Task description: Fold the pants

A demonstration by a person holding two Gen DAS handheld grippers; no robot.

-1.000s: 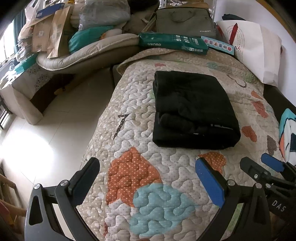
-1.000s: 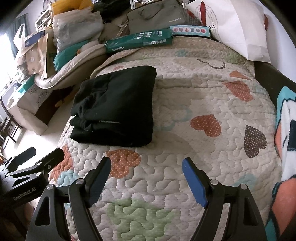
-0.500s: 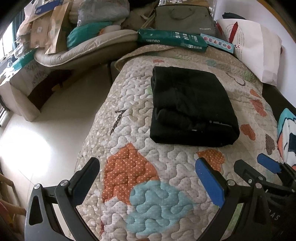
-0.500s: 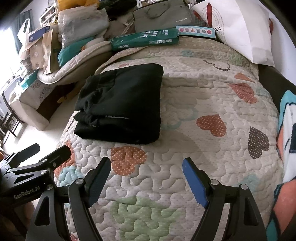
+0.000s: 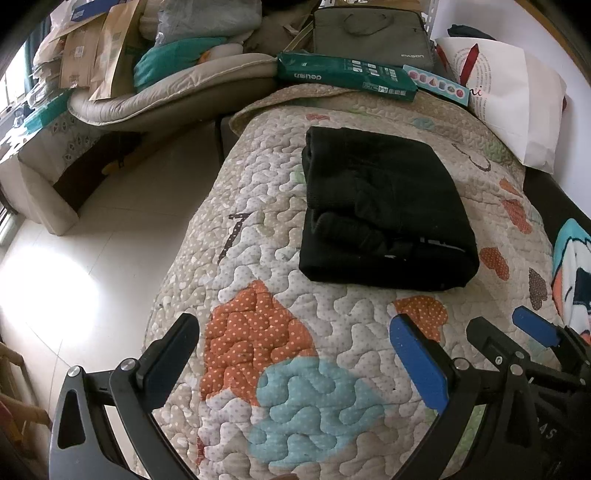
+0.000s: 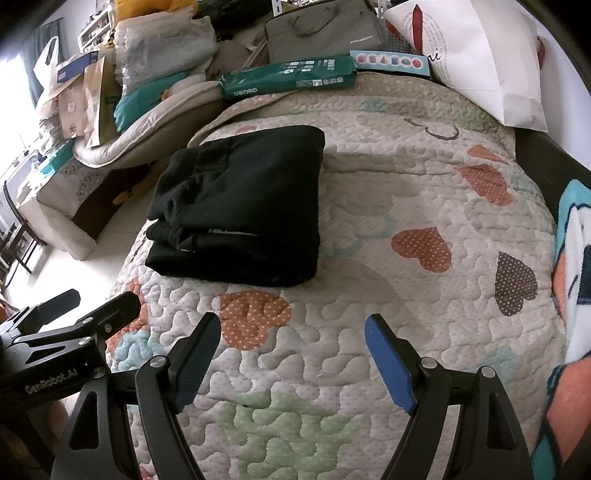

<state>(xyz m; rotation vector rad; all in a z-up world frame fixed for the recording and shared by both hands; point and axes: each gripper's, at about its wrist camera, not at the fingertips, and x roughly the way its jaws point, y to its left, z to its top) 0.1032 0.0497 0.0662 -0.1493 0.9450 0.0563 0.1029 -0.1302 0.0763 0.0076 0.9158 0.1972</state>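
the pants (image 5: 384, 214) lie on the quilt (image 5: 280, 369) as a thick black rectangle, several layers stacked one on another, near the bed edge on the side of the floor (image 5: 92, 240). in the right wrist view the pants (image 6: 240, 206) sit to the left of the middle, and their smooth folded edge faces the centre of the bed. the looser ends show at the near side, where a small pale line of trim peeks out between the layers. i judge the folding is done or almost done, because the bundle is compact and nothing hangs out of it.

the left gripper (image 5: 295, 354) hovers over the quilt, near the pants but not touching them; its fingers stand wide apart and hold nothing. the right gripper (image 6: 291, 350) is the same, spread wide and empty, above a bare part of the quilt (image 6: 406, 184). both are low in front of the bundle, probably because the cloth does not need holding now.

behind the pants, at the far end of the bed, lie a green box (image 5: 343, 75), a grey bag (image 5: 373, 35) and a white pillow (image 5: 517, 107), well apart from the work, so they do not disturb it.
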